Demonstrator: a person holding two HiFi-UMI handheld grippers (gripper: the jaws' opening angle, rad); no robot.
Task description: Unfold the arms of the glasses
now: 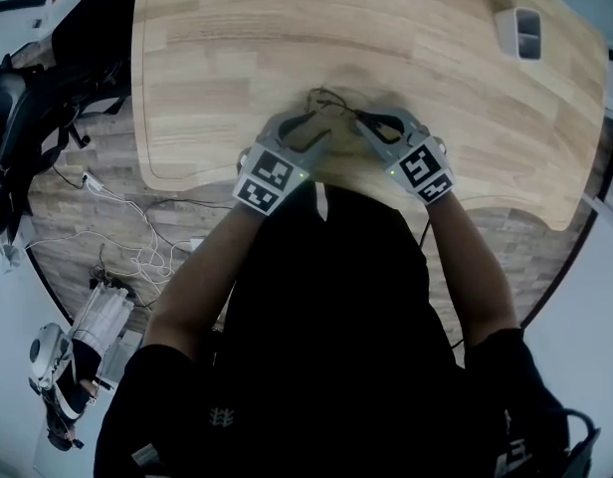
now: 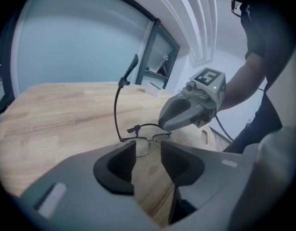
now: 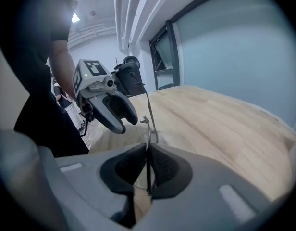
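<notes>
Thin wire-rimmed glasses (image 1: 334, 108) lie on the wooden table (image 1: 386, 38) near its front edge, between my two grippers. In the left gripper view the glasses (image 2: 148, 139) sit just ahead of my left gripper (image 2: 148, 154), and one dark arm (image 2: 118, 105) stands up from the frame. My left gripper (image 1: 308, 119) is open with nothing between its pads. My right gripper (image 3: 147, 165) is shut on a thin metal part of the glasses (image 3: 148, 129), which runs between its pads. My right gripper (image 2: 186, 112) holds the far side of the frame.
A small white box (image 1: 520, 31) stands at the table's far right corner. Left of the table are a dark chair (image 1: 18, 118) and loose cables (image 1: 117, 217) on the floor. The table's front edge curves in just below the grippers.
</notes>
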